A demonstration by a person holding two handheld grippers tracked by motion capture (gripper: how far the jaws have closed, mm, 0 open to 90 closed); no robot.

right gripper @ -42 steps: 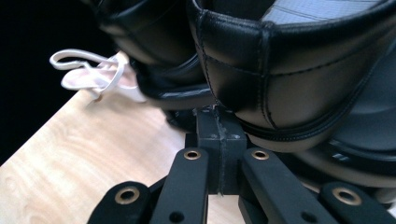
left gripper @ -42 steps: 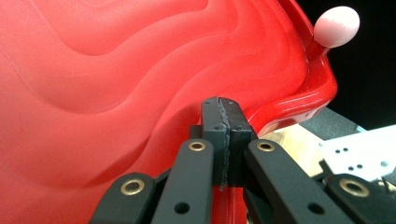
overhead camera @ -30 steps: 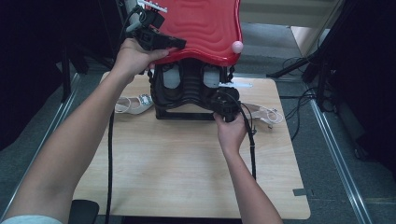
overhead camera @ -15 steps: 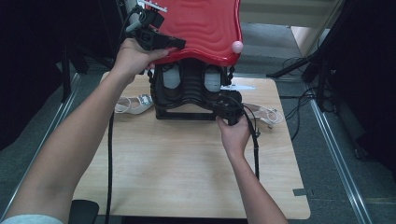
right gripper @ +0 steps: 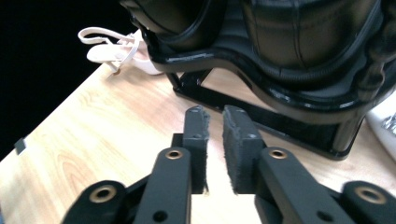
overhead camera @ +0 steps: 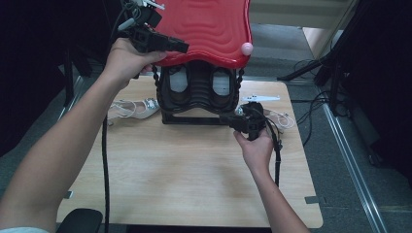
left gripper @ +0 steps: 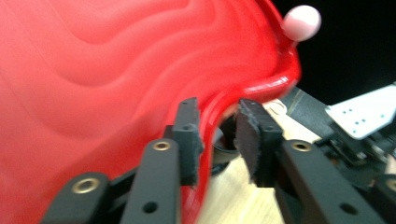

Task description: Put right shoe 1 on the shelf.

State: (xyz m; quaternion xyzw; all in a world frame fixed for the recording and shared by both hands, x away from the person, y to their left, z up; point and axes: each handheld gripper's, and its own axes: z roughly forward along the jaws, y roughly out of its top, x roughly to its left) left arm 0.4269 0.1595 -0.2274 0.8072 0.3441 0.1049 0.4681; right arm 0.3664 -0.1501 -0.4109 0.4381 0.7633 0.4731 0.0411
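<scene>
A black shoe-holding appliance (overhead camera: pixel 197 92) stands at the back of the wooden table (overhead camera: pixel 184 170), its wavy red lid (overhead camera: pixel 209 29) raised. A pink knob (overhead camera: pixel 247 48) sits at the lid's corner. My left gripper (overhead camera: pixel 182 47) is up at the lid's left front edge. Its jaws have just been opening and straddle the lid's rim (left gripper: pixel 219 105), one pad (left gripper: pixel 189 133) against the red surface and the other off it. My right gripper (overhead camera: pixel 224 118) is low at the appliance's front right corner. Its jaws have also just been opening and show a narrow gap (right gripper: pixel 214 116) with nothing in it.
A white strappy sandal (overhead camera: pixel 133 108) lies left of the appliance and also shows in the right gripper view (right gripper: pixel 116 49). Another pale sandal (overhead camera: pixel 282 118) lies at the right behind my right hand. Cables trail off both grippers. Bare wood spreads toward the near edge (right gripper: pixel 93 130).
My right gripper has drawn back from the appliance's right side toward the front corner. The left hand has shifted slightly at the lid's edge. The lid stays raised.
</scene>
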